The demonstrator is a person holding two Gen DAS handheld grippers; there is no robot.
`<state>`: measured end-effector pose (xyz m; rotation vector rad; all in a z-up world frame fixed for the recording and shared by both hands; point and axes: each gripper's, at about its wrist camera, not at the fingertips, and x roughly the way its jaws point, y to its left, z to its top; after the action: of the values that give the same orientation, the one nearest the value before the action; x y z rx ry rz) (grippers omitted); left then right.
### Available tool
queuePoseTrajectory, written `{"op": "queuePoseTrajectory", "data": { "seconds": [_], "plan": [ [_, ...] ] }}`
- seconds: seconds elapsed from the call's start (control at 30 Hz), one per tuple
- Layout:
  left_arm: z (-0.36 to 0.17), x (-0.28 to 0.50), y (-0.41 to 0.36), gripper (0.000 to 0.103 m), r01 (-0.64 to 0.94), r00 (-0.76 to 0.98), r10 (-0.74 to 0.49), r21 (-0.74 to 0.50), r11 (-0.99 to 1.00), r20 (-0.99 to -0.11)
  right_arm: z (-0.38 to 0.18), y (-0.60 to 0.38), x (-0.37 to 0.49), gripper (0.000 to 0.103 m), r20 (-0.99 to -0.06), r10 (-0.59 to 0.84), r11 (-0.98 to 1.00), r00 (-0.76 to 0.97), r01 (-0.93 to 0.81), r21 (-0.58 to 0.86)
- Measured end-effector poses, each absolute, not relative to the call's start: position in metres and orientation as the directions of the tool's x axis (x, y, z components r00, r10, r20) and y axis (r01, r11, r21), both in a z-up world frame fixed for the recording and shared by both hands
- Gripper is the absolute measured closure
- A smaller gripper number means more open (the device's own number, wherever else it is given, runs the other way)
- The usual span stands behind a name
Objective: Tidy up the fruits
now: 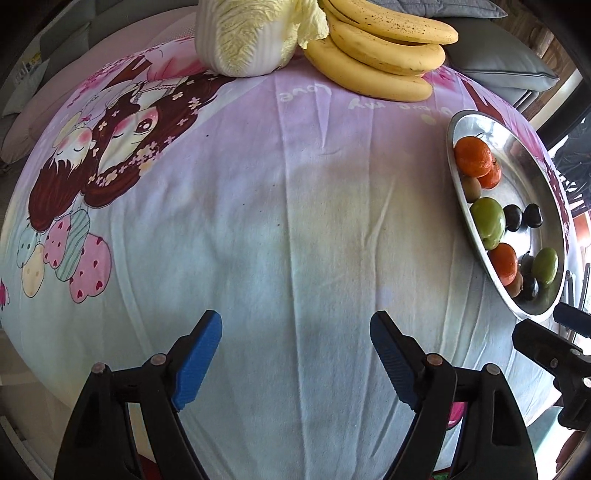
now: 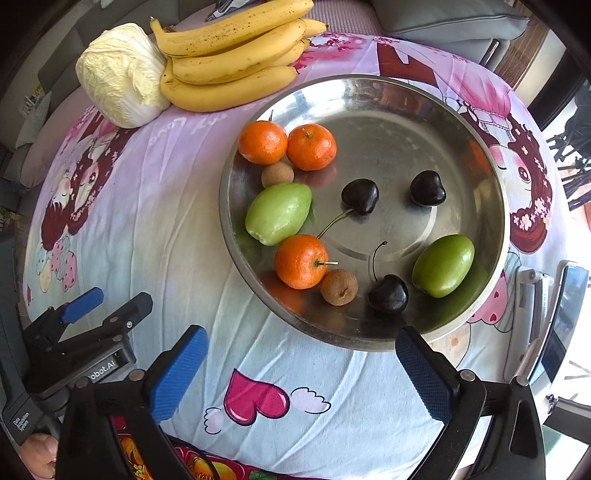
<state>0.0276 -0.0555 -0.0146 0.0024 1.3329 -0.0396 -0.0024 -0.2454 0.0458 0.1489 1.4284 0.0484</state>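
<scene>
A round metal plate [image 2: 388, 122] rests on the cartoon-printed cloth [image 2: 166, 206]. On it lie three mandarins [image 2: 301, 261], two green fruits [image 2: 279, 213], three dark cherries [image 2: 360, 195] and two brown longans [image 2: 338, 281]. My right gripper [image 2: 303, 338] is open just in front of the plate's near rim, with nothing between its blue pads. My left gripper [image 1: 297, 325] is open over bare cloth, well to the left of the plate [image 1: 517, 155], and holds nothing. In the right wrist view, the left gripper [image 2: 110, 301] shows at the left edge.
A bunch of bananas [image 2: 229, 55] and a pale cabbage [image 2: 118, 74] sit at the far edge of the cloth. A phone on a stand [image 2: 561, 321] is to the right of the plate. Grey cushions [image 2: 443, 18] lie behind. A person's hand [image 2: 37, 454] shows at the bottom left.
</scene>
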Motion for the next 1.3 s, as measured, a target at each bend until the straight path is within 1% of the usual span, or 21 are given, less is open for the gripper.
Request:
{"op": "queuePoseTrajectory", "data": {
  "seconds": [0.07,0.23,0.3,0.57,0.8,1.3],
  "plan": [
    [-0.013,0.023,-0.051,0.020,0.024,0.252,-0.007,-0.001,1.000,-0.968,0.043,-0.246,-0.006,0.000,-0.981,0.139,0.987,0.138,0.064,0.149],
    [-0.013,0.014,-0.041,0.020,0.019,0.251,-0.018,-0.014,1.000,-0.968,0.037,-0.245,-0.011,0.000,-0.981,0.132,0.987,0.143,0.067,0.143],
    [-0.016,0.012,-0.041,0.020,0.016,0.242,-0.001,0.002,1.000,-0.970,0.036,-0.246,-0.014,0.000,-0.980,0.133,0.987,0.146,0.068,0.145],
    [-0.022,0.007,-0.041,0.020,0.013,0.231,0.015,0.019,1.000,-0.973,0.047,-0.254,-0.023,0.000,-0.978,0.119,0.986,0.171,0.095,0.137],
    [-0.018,0.003,-0.036,0.020,0.000,0.239,0.014,0.014,1.000,-0.971,0.046,-0.248,-0.022,0.000,-0.978,0.100,0.989,0.180,0.087,0.118],
    [0.000,0.005,-0.029,0.020,0.003,0.254,0.061,0.063,0.998,-0.965,0.044,-0.250,-0.019,0.000,-0.978,0.084,0.990,0.191,0.094,0.104]
  ]
}}
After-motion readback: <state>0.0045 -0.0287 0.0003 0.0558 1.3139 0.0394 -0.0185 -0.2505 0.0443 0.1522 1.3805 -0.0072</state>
